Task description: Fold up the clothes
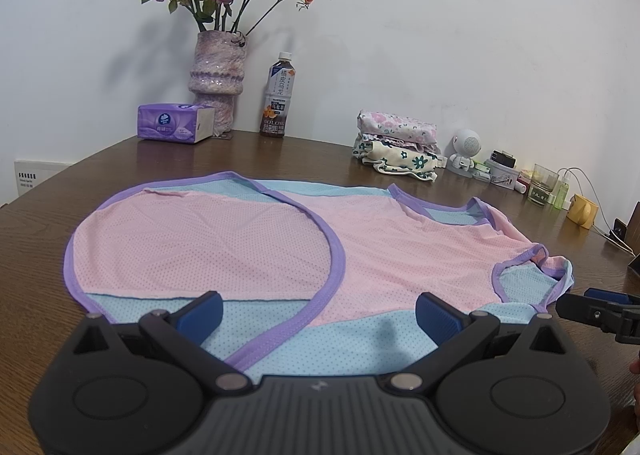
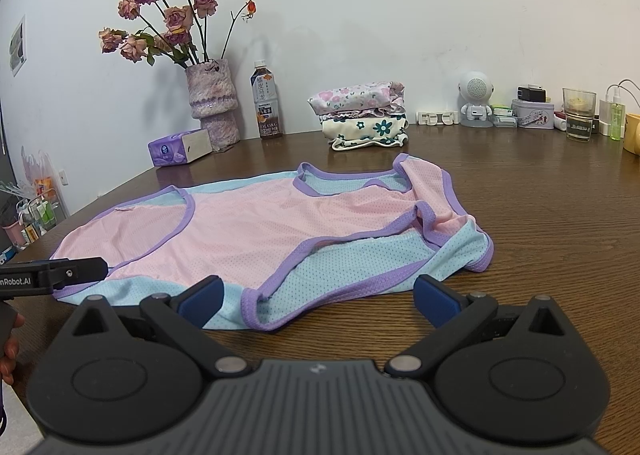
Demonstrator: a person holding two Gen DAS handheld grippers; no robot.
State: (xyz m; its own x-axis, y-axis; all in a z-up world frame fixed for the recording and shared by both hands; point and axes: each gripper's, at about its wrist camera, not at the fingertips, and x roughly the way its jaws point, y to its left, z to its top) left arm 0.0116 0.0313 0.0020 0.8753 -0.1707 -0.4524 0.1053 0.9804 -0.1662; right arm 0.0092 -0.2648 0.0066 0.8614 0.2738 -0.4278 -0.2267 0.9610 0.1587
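Pink mesh garment flat, left gripper spread above hem, right gripper likewise, perhaps hovering

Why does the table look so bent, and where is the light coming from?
In both views the fisheye lens bows the table edge and darkens the corners. In the left wrist view the vase throws a soft shadow leftwards on the wall; in the right wrist view the bottle shows a faint one too. Both are sharp, with no strong glare.

vase of roses, tea bottle, tissue pack
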